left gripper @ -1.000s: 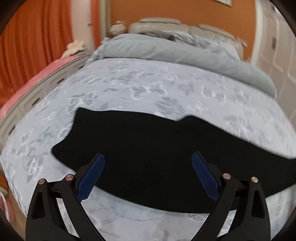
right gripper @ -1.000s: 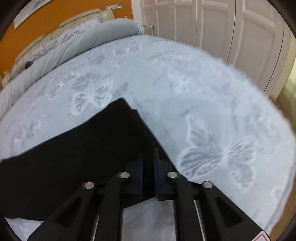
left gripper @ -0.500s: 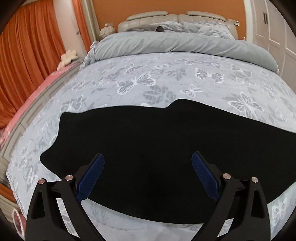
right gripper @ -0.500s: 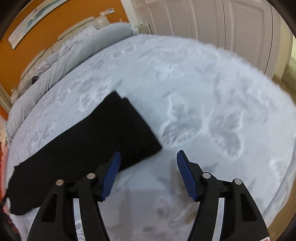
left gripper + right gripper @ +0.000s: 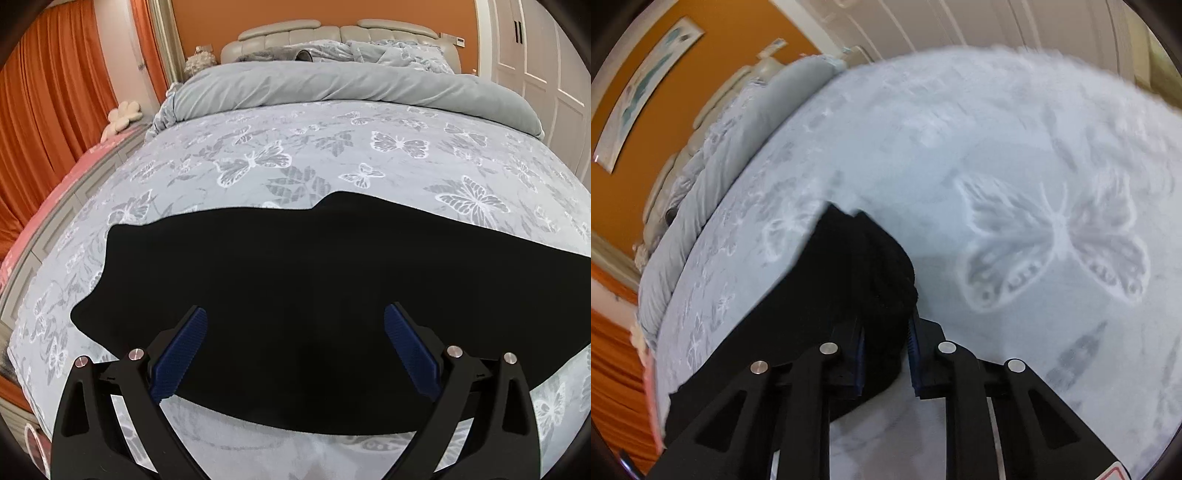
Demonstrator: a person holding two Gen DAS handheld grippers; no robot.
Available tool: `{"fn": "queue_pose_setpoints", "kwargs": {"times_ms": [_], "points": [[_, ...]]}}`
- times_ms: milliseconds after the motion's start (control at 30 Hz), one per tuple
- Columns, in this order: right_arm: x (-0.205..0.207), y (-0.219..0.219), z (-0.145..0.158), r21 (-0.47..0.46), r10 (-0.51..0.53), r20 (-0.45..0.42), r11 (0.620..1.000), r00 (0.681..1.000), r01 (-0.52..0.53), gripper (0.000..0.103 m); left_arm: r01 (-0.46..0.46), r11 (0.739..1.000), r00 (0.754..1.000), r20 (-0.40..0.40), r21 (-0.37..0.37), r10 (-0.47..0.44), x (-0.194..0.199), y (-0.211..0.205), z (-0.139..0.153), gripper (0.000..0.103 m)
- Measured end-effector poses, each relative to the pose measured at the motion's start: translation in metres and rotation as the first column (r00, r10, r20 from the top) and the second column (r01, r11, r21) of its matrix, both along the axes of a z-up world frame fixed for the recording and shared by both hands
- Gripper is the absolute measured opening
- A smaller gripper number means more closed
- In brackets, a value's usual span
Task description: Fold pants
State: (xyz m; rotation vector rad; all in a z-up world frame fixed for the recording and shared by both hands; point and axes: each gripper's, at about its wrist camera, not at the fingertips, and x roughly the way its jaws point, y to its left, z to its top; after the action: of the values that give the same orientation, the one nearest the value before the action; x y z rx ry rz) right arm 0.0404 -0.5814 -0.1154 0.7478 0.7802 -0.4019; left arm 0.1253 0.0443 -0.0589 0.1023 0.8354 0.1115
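Black pants (image 5: pixel 314 295) flat on butterfly bedspread (image 5: pixel 332 155); right gripper (image 5: pixel 886 350) jaws just closing, now pinching bunched hem end, ready for fold. Left gripper (image 5: pixel 295 347) spread wide above waist end, gripping nothing.

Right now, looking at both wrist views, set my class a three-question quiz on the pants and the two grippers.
1. True or false: the left gripper is open above the pants.
2. What is bunched between the right gripper's jaws?
3. The pants lie on: A) the floor B) the bed C) a chair.

Key: 1 true; 2 the pants' end, its jaws having just been closing; 3 B.
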Motion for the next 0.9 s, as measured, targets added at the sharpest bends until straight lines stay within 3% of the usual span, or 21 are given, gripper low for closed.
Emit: {"fn": "queue_pose_setpoints", "kwargs": {"times_ms": [100, 200, 400, 633, 733, 900], "points": [[0.008, 0.038, 0.043, -0.11, 0.092, 0.065, 0.99, 0.994, -0.084, 0.016, -0.015, 0.999, 1.0, -0.021, -0.042, 0.014, 0.0, 0.008, 0.002, 0.095], [0.026, 0.093, 0.081, -0.156, 0.212, 0.126, 0.969, 0.969, -0.192, 0.016, -0.032, 0.997, 0.999, -0.019, -0.063, 0.031, -0.002, 0.015, 0.007, 0.095], [0.067, 0.223, 0.115, -0.237, 0.456, 0.14, 0.877, 0.879, -0.418, 0.016, -0.078, 0.991, 0.997, -0.009, -0.113, 0.077, -0.007, 0.042, 0.019, 0.095], [0.097, 0.355, 0.101, -0.34, 0.643, 0.029, 0.726, 0.765, -0.597, 0.016, -0.131, 0.984, 0.991, 0.005, -0.117, 0.133, -0.012, 0.075, 0.029, 0.095], [0.105, 0.395, 0.088, -0.353, 0.692, -0.011, 0.673, 0.722, -0.65, 0.016, -0.153, 0.984, 0.988, 0.008, -0.095, 0.155, -0.015, 0.087, 0.032, 0.095], [0.113, 0.454, 0.062, -0.4, 0.746, -0.102, 0.575, 0.658, -0.714, 0.016, -0.179, 0.976, 0.984, 0.005, -0.122, 0.181, -0.021, 0.109, 0.039, 0.095]]}}
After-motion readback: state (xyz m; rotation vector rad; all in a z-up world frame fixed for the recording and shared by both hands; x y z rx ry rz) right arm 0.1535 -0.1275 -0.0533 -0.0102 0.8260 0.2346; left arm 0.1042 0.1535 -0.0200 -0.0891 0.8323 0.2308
